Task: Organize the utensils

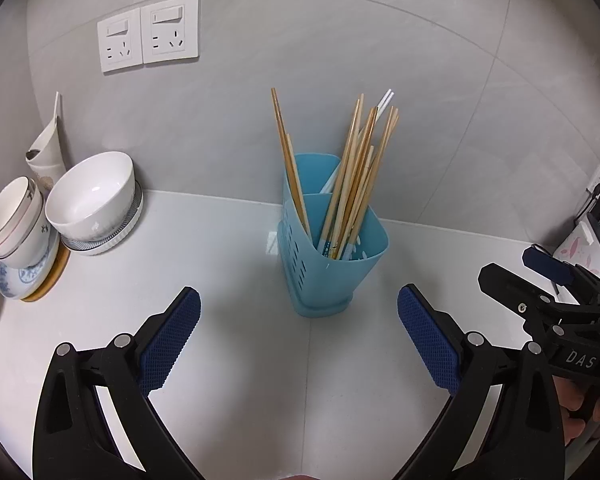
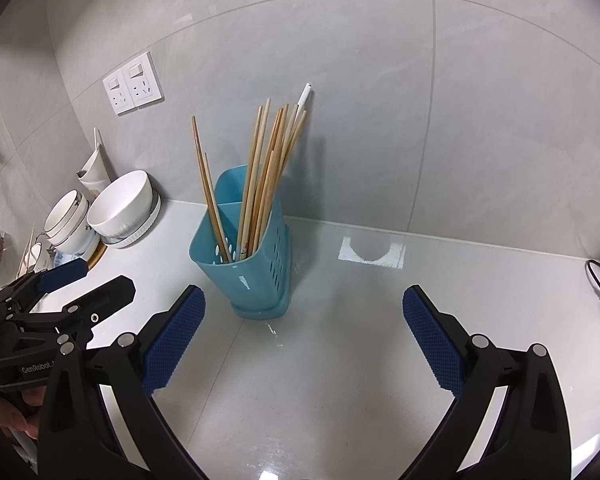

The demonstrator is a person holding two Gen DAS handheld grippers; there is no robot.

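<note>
So, both grippers idle: left gripper spread wide, nothing btwn the blue pads; right gripper same, wide open and empty. Both hover above the white counter, aimed at the blue chopstick holder, which sits just ahead, apart from either one. Prob a ready pose w/ both fingers framing the holder.

Holder stands upright near the wall, two compartments w/ a divider. Most bamboo chopsticks are bunched in the front compartment, fanning right; a pair leans left on its own. White chopsticks poke out behind, prob from the rear compartment, can't confirm. Uneven lean suggests they're loose, likely to shift if one is pulled.

Off to the left: stacked bowls and plates against the wall, well apart from the holder. Double wall socket above.
</note>
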